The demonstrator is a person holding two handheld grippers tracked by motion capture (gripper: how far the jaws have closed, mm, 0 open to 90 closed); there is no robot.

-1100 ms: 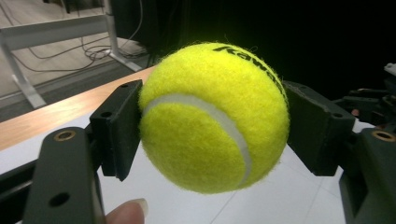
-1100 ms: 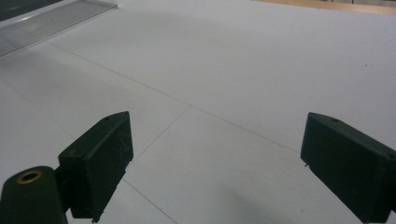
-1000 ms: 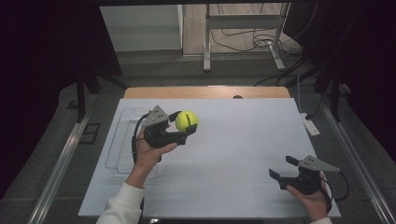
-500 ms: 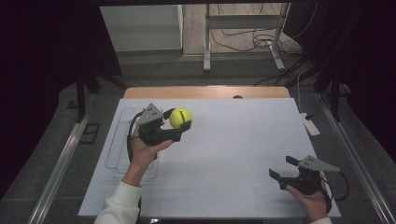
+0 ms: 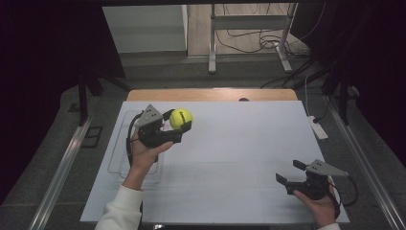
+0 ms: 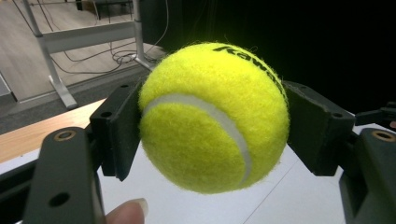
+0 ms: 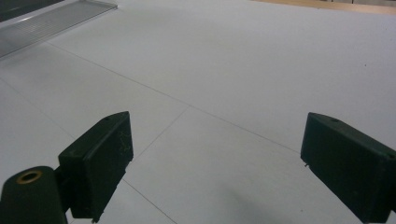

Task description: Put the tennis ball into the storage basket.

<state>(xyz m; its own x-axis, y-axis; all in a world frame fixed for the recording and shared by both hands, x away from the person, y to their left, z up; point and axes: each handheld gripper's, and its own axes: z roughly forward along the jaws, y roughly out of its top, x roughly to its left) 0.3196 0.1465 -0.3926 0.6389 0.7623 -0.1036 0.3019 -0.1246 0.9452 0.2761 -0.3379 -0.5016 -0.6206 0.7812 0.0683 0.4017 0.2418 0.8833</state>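
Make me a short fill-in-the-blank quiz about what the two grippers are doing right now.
1. The left gripper is shut on a ____.
2. The right gripper has its jaws ____, with nothing between them.
3. The clear tray lies near the table's ____ edge in the high view.

Missing words: tennis ball; open; left

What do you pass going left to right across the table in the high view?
Clear plastic tray → left hand-held gripper gripping the yellow-green felt tennis ball → right hand-held gripper, jaws apart.
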